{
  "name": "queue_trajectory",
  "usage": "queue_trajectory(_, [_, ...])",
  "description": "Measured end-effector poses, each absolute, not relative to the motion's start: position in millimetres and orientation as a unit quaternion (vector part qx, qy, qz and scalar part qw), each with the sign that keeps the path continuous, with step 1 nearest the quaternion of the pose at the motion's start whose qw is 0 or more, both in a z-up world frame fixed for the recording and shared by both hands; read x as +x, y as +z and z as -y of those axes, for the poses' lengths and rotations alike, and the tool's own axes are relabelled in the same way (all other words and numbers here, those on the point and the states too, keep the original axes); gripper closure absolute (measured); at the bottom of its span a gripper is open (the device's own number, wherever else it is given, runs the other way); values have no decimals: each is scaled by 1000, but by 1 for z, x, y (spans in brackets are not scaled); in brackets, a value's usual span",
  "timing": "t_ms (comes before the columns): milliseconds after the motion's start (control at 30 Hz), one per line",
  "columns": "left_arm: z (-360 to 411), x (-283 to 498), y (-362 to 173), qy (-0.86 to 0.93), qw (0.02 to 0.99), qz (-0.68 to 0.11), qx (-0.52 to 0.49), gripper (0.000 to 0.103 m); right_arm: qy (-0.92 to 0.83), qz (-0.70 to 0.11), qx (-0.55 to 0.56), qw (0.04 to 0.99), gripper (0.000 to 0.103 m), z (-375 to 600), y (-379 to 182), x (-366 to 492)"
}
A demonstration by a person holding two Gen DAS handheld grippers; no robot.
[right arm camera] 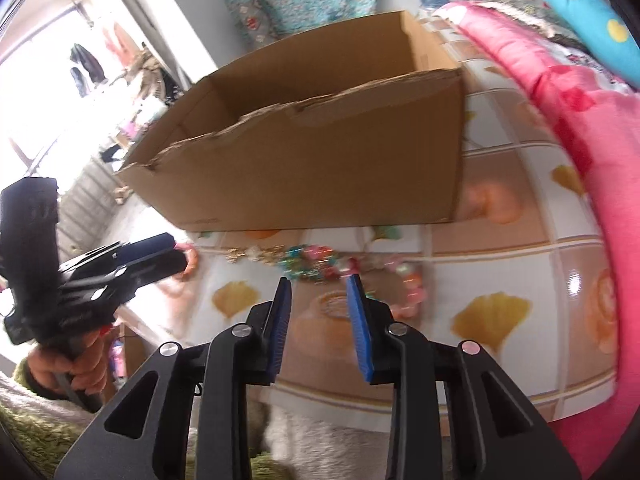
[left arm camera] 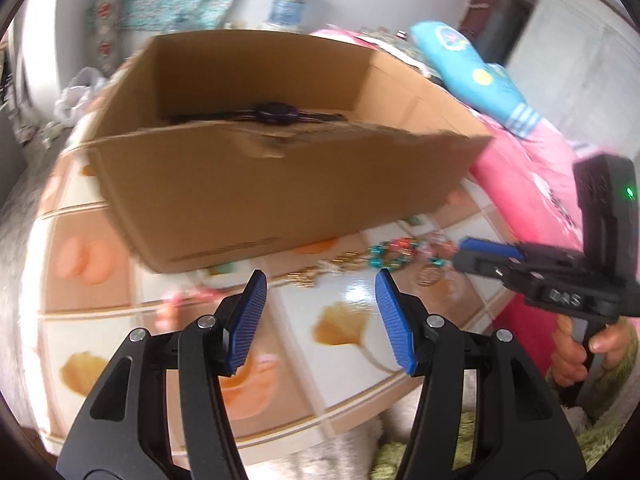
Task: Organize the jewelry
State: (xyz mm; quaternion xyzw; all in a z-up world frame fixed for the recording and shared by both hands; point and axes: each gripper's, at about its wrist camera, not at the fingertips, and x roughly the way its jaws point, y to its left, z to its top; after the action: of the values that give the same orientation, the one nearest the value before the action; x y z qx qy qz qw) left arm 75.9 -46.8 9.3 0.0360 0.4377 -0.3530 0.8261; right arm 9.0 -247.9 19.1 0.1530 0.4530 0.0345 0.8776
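An open cardboard box stands on the tiled table; a dark necklace-like piece lies inside it. In front of the box lie blurred jewelry pieces: a colourful beaded bracelet, gold pieces and a gold ring shape. My left gripper is open and empty above the table, short of the jewelry. My right gripper is open and empty, just short of the beaded bracelet. The box also shows in the right wrist view. Each view shows the other gripper from the side.
A pink blanket and a blue pillow lie to the right of the table. A pink beaded piece lies right of the bracelet. A white fluffy cover lies below the table's near edge. A water bottle stands behind the box.
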Motion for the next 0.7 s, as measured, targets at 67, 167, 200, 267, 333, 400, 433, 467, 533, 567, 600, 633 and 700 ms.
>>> queue_trajectory(67, [58, 72, 8, -363, 822, -435, 49, 53, 27, -455, 143, 879, 77, 253, 19, 9])
queue_trajectory(167, [77, 69, 4, -372, 816, -436, 72, 59, 38, -460, 123, 878, 77, 251, 18, 13])
queue_trajectory(200, [81, 70, 2, -375, 813, -440, 74, 61, 42, -465, 110, 877, 77, 247, 16, 15])
queue_trajectory(267, [84, 69, 1, -378, 809, -443, 76, 65, 44, -474, 84, 875, 77, 241, 12, 20])
queue_trajectory(333, [87, 68, 1, -377, 810, -442, 81, 68, 51, -479, 68, 873, 77, 238, 9, 23])
queue_trajectory(400, [90, 67, 0, -377, 811, -440, 84, 68, 51, -490, 52, 869, 80, 235, 5, 27])
queue_trajectory(433, [91, 65, 0, -378, 810, -440, 84, 69, 53, -497, 44, 865, 82, 234, 2, 29])
queue_trajectory(467, [92, 64, -1, -378, 810, -441, 83, 69, 55, -504, 36, 861, 85, 232, -2, 31])
queue_trajectory(533, [96, 63, -3, -379, 808, -444, 82, 69, 57, -506, 22, 861, 87, 231, -3, 33])
queue_trajectory(567, [97, 62, -4, -379, 808, -444, 82, 69, 57, -507, 14, 860, 89, 230, -2, 34])
queue_trajectory(600, [98, 62, -5, -379, 807, -446, 80, 69, 58, -507, 11, 860, 91, 229, -2, 34])
queue_trajectory(633, [100, 61, -6, -380, 806, -447, 79, 69, 60, -506, 14, 860, 91, 230, 0, 34])
queue_trajectory(700, [102, 61, -8, -380, 806, -447, 78, 69, 71, -501, 34, 862, 93, 233, 6, 33])
